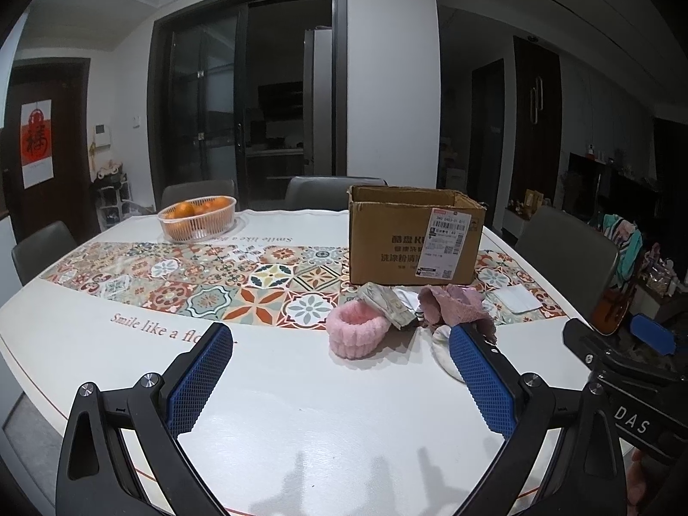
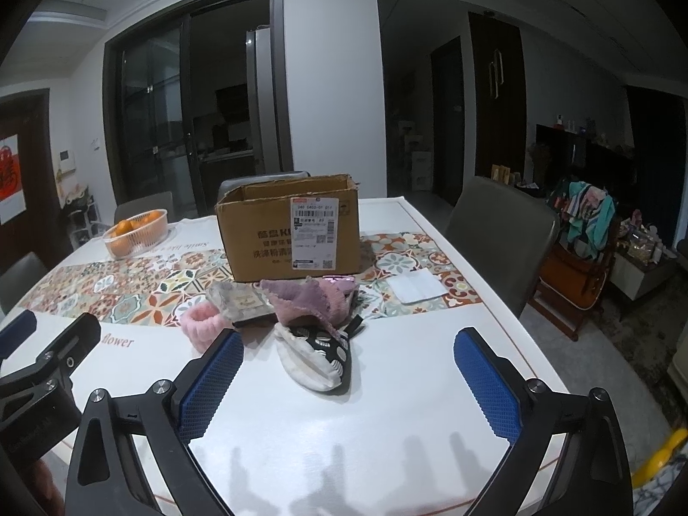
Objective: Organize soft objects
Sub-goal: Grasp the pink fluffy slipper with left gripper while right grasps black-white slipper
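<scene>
The left gripper (image 1: 342,380) hangs over the near part of the table (image 1: 266,421) with its blue-padded fingers (image 1: 200,380) spread wide and nothing between them; the right gripper (image 2: 348,380) does the same a little further right, jaws just as wide apart and empty, and each one shows at the edge of the other's view. Just beyond the fingertips lies the heap of soft things — a fluffy pink headband (image 1: 353,335) on the left, curled into a ring and resting on the white tabletop, then a pale crumpled packet (image 1: 389,304) just beside it, then a mauve knitted cloth (image 2: 311,303) draped over the far end of a black-and-white slipper (image 2: 320,354). The slipper lies on its side nearest the right gripper, roughly in line with the gap between its fingers. Behind the heap, touching or nearly touching it, stands an open cardboard box (image 2: 290,232) with a shipping label on its near face, set on the patterned runner (image 1: 206,284) that crosses the table. To the right of the box a folded white cloth (image 2: 416,286) lies flat on the runner, apart from the heap. Far left, a basket of oranges (image 1: 198,217) sits near the far edge, and grey chairs (image 2: 501,232) stand round the table.
</scene>
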Available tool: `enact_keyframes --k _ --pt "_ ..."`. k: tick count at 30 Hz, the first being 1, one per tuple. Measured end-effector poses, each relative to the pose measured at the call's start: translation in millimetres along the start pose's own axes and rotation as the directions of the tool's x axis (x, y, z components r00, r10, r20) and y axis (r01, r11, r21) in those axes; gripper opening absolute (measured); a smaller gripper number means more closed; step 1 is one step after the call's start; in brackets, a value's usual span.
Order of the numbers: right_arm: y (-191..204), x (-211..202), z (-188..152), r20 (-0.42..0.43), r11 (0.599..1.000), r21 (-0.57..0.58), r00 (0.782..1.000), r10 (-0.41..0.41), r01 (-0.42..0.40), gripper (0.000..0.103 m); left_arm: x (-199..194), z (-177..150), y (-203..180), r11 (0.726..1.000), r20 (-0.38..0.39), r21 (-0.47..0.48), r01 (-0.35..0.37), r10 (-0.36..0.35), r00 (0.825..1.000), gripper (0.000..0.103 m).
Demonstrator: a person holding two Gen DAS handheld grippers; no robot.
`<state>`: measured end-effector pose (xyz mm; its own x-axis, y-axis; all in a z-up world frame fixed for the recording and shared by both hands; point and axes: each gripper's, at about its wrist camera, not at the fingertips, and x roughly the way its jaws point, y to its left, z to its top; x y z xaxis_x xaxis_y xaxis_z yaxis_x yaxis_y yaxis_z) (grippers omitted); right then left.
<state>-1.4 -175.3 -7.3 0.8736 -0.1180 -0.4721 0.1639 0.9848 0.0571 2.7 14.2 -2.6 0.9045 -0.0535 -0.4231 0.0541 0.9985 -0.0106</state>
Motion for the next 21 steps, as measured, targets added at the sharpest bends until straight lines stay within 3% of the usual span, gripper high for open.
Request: enact_keyframes --k 13,21 --pt "12.1 45.2 -10.4 -0.114 1.0 0.015 0.993 0.015 -0.014 0.088 46.4 -7.3 9.4 0.999 -0.06 0.006 0.038 -0.037 0.997 0.095" --pt "14.3 87.5 -21.0 -0.225 0.999 0.048 0.974 0.015 -0.005 0.077 85.8 -12.7 12.9 0.998 -0.112 0.024 0.052 -0.049 0.992 0.089"
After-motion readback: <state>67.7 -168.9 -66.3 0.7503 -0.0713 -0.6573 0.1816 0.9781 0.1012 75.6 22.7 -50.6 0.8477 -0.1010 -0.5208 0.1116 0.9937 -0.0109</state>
